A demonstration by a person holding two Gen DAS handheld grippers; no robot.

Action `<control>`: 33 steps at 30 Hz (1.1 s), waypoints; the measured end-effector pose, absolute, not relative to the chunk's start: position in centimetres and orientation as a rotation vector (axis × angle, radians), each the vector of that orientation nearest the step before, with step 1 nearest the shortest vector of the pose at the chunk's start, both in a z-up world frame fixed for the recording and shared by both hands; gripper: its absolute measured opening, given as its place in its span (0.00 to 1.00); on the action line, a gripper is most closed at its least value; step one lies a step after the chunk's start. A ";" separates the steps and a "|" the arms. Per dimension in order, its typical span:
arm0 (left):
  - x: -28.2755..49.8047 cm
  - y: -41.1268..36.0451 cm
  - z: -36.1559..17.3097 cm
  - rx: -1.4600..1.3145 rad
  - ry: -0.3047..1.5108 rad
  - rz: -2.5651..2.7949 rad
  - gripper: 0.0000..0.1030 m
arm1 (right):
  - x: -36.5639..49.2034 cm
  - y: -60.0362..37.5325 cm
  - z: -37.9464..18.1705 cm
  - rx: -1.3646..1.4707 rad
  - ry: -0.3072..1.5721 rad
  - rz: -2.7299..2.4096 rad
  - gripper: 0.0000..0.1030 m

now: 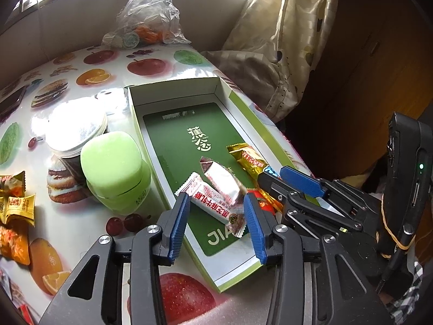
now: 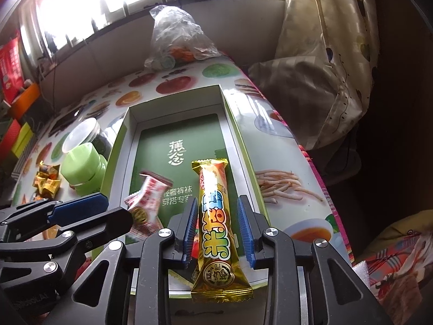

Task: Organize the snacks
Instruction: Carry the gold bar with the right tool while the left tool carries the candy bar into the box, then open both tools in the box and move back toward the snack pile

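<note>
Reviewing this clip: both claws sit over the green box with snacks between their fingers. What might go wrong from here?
The gold snack bar overhangs the green box's near rim, so it may tip out. The white candy packets lie askew between the left claw's fingers and could snag. The right claw could drag the bar.

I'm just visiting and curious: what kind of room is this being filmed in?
Most likely a lived-in home, perhaps a dining corner. A table with a fruit-and-burger print cover stands under a window, a patterned curtain hangs beside it, and loose wrapped snacks lie next to an open green box.
</note>
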State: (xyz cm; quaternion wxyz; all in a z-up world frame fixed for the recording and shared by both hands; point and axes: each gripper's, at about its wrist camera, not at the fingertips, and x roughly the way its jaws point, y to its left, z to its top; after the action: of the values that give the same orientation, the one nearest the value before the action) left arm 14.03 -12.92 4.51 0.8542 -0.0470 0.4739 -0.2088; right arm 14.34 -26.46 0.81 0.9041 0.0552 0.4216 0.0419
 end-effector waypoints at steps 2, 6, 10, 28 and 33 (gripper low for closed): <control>13.8 -12.8 4.7 -0.095 0.992 -0.439 0.42 | 14.2 -26.4 1.0 0.112 0.866 0.083 0.31; 13.3 -12.4 5.2 -0.104 0.979 -0.434 0.42 | 13.8 -26.4 1.4 0.113 0.853 0.075 0.34; 12.6 -12.0 5.7 -0.099 0.963 -0.425 0.43 | 13.4 -26.2 1.7 0.119 0.846 0.071 0.34; 8.9 -8.0 7.9 -0.054 0.883 -0.306 0.44 | 11.0 -23.1 4.1 0.126 0.783 0.124 0.44; 8.0 -6.1 8.2 -0.067 0.872 -0.273 0.44 | 10.4 -21.4 4.5 0.121 0.774 0.157 0.45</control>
State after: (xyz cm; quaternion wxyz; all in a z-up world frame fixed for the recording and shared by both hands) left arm 8.04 -6.10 8.21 0.8970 -0.0325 0.4208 -0.1316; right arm 10.37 -21.35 4.52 0.9213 0.0588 0.3767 0.0765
